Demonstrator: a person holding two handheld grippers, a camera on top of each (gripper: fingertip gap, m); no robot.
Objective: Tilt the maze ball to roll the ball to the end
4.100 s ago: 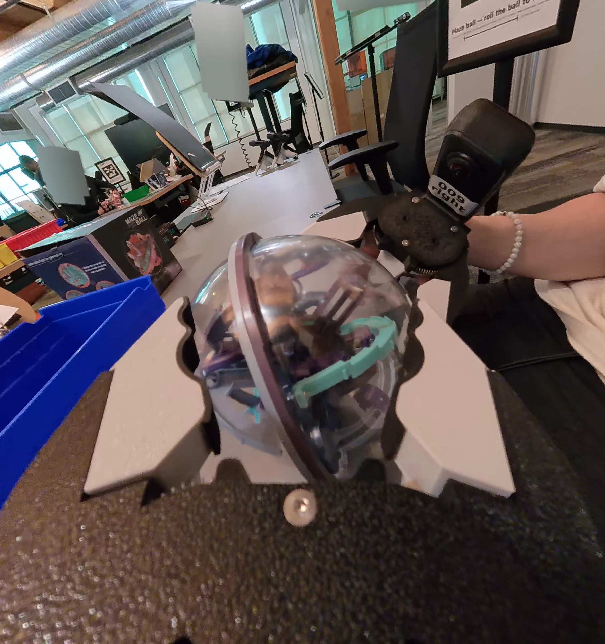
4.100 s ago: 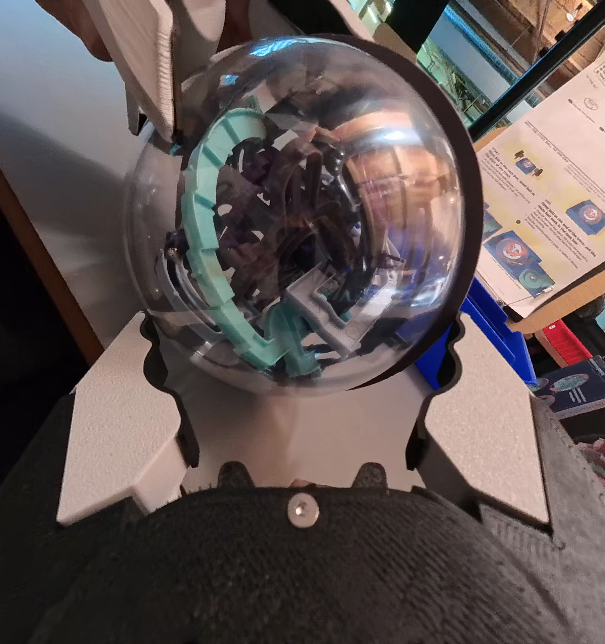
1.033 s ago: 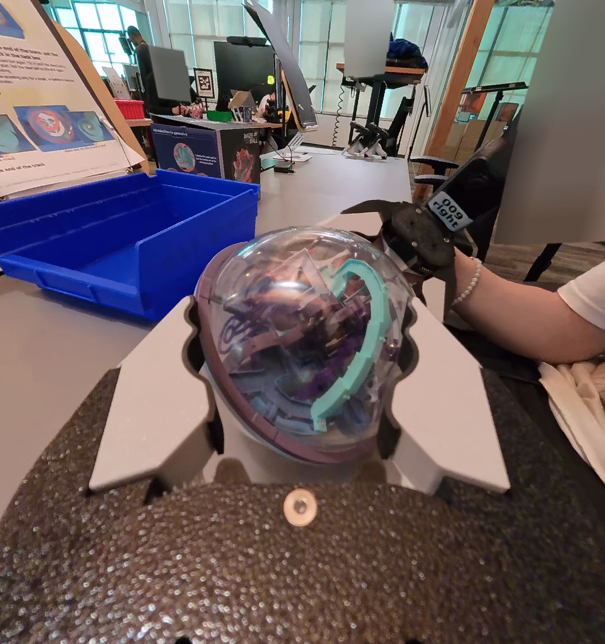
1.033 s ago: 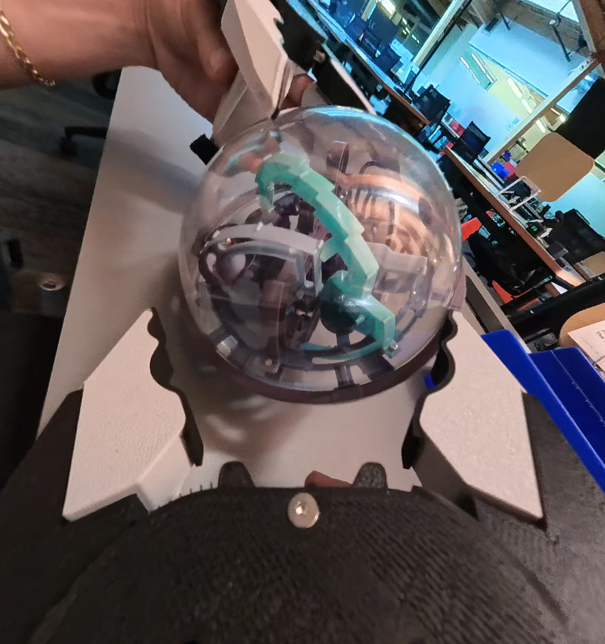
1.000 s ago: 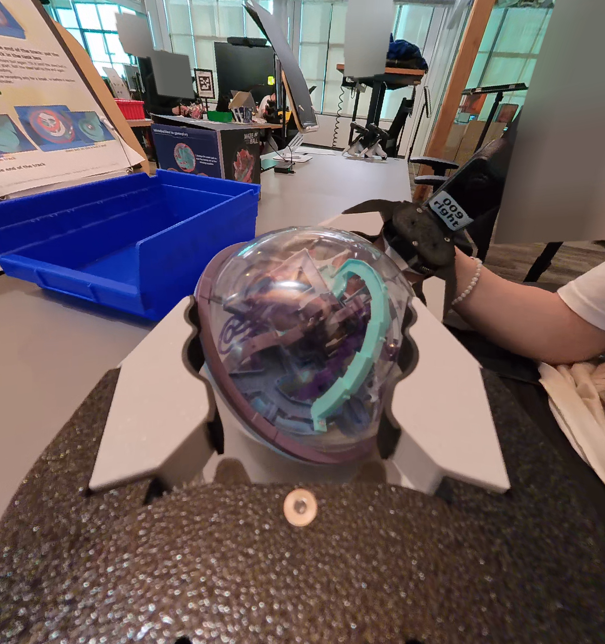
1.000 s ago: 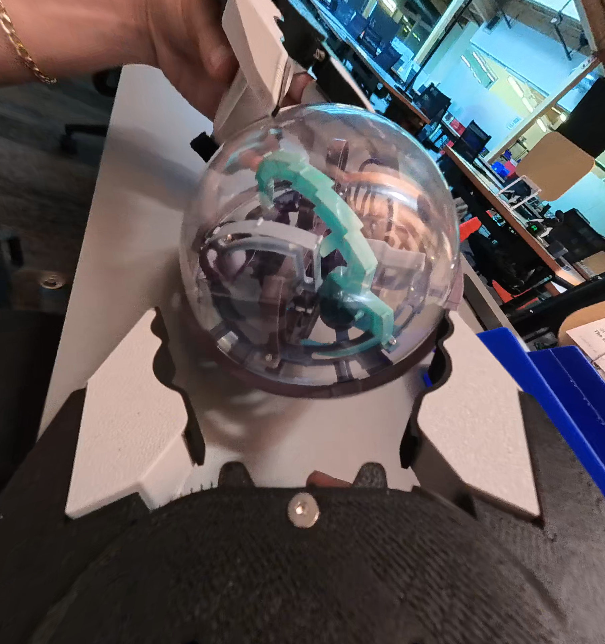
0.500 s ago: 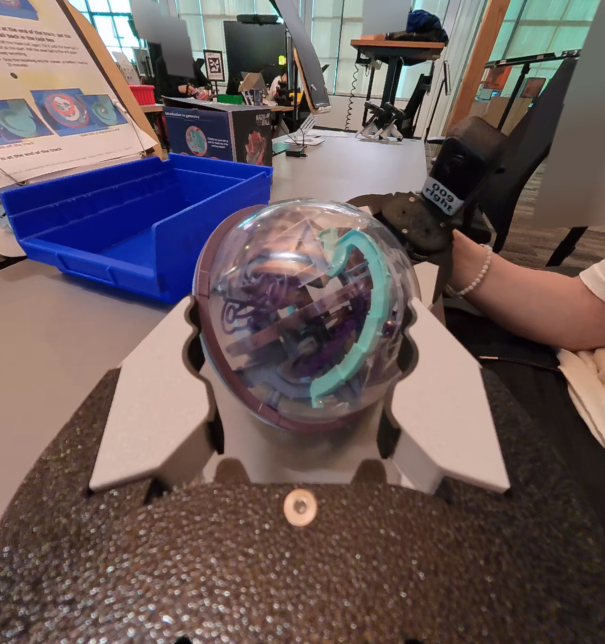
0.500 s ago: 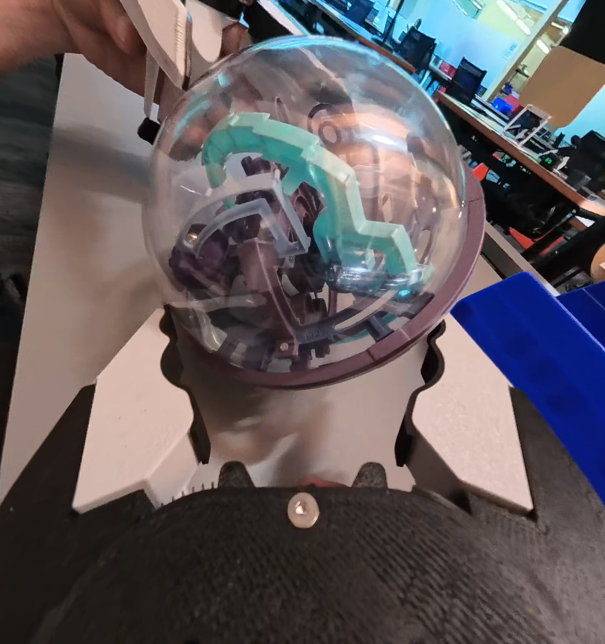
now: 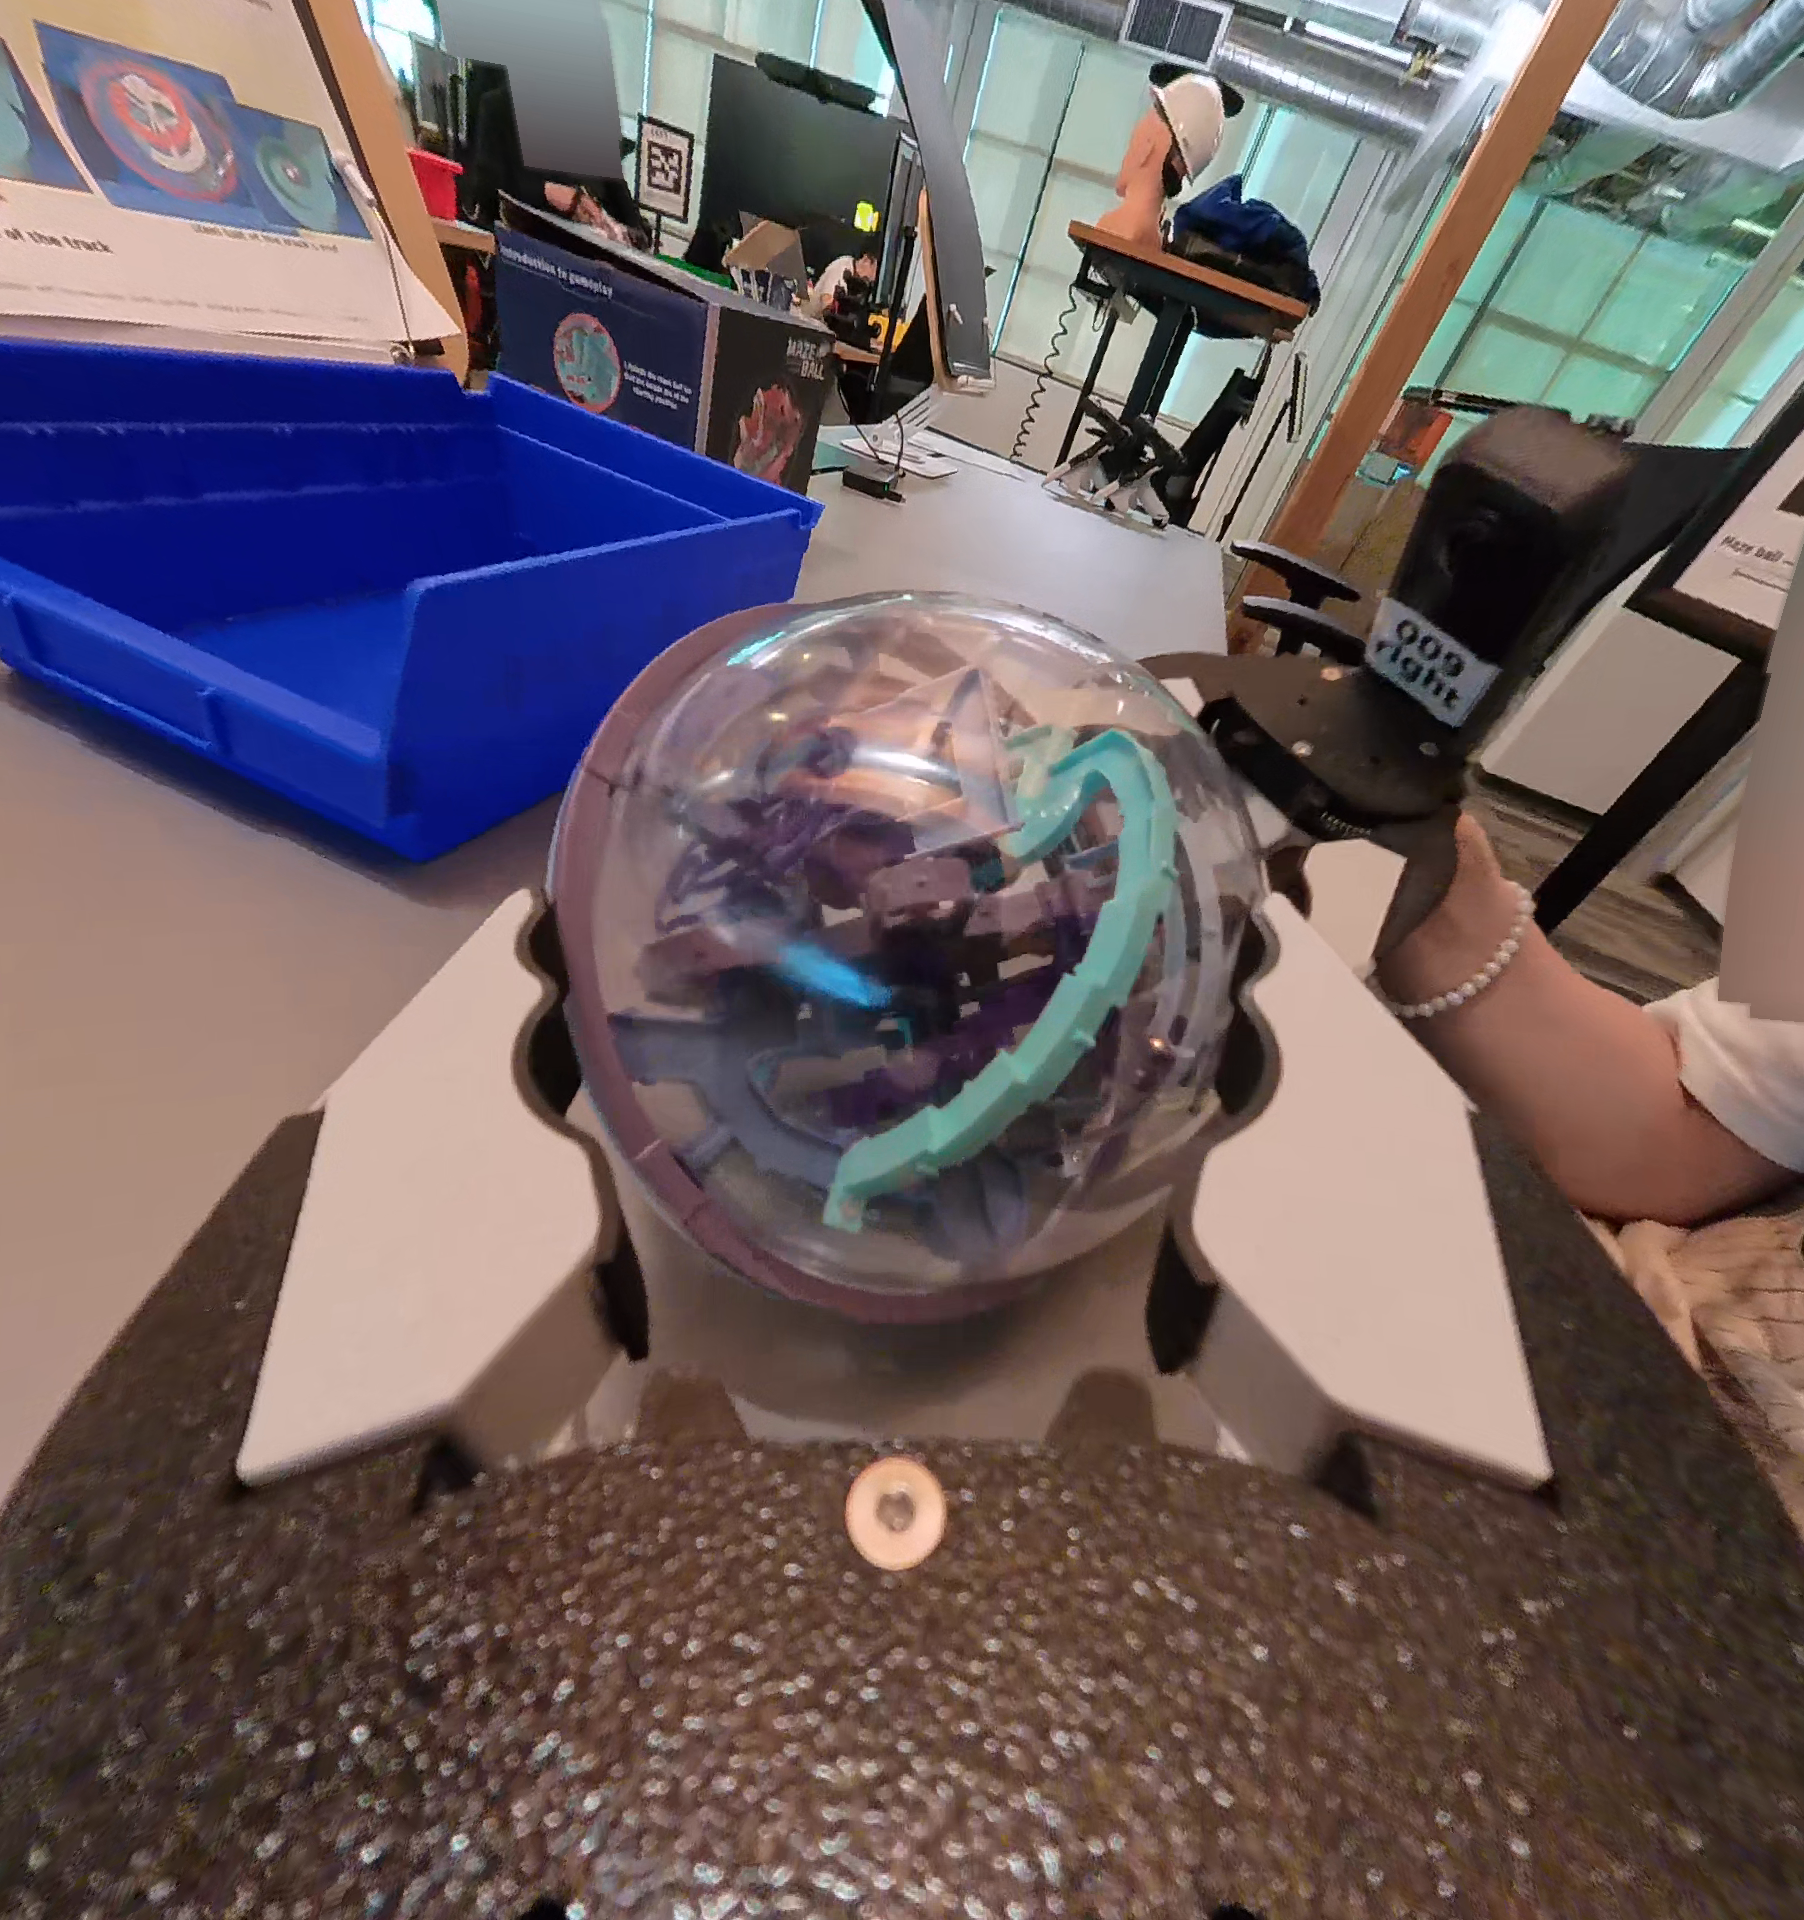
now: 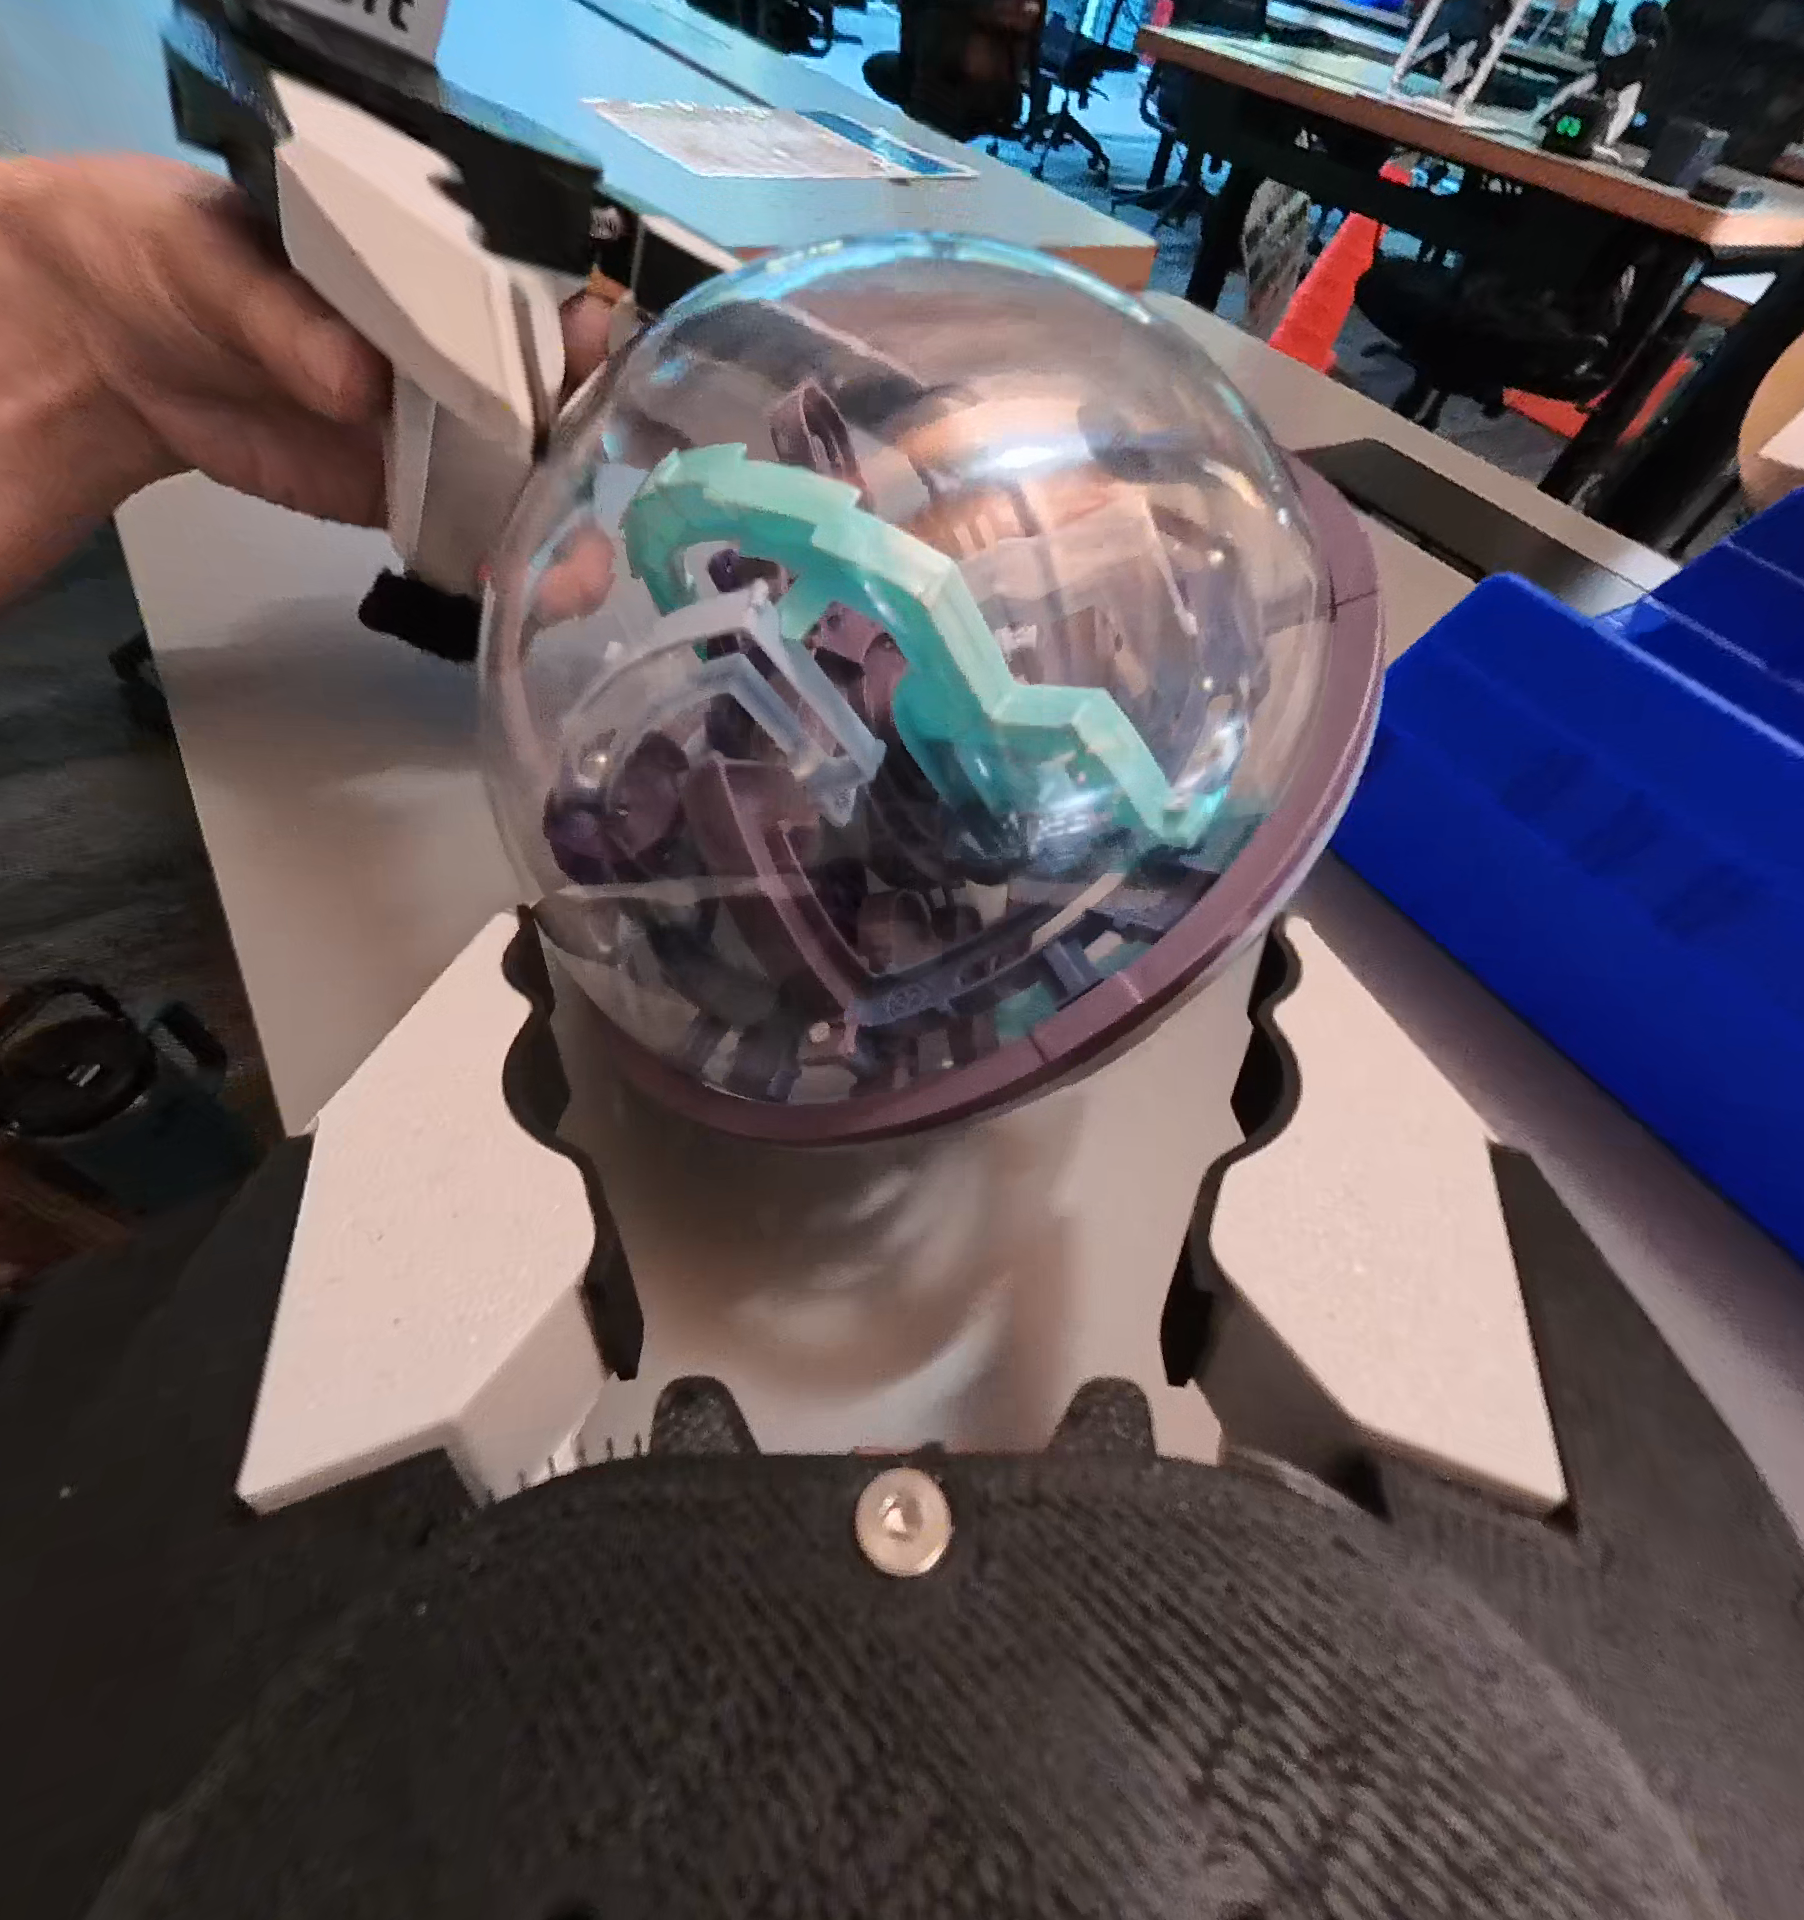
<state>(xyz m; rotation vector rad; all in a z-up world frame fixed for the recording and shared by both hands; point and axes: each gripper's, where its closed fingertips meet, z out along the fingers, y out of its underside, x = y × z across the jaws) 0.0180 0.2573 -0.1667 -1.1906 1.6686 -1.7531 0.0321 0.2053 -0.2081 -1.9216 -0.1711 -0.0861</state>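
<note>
Tilted further since a second ago: maze ball with its purple seam ring now steep on the side toward the blue bin. Held above the grey table, just beside that bin. Clamped from opposite sides, left gripper and right gripper both pinching the clear shell. Printed label on the right gripper's housing; printed box and instruction sheet behind the bin.

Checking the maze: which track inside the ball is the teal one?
The stepped arc curving just under the clear shell of the maze ball; the other tracks are purple or pale grey.
</note>
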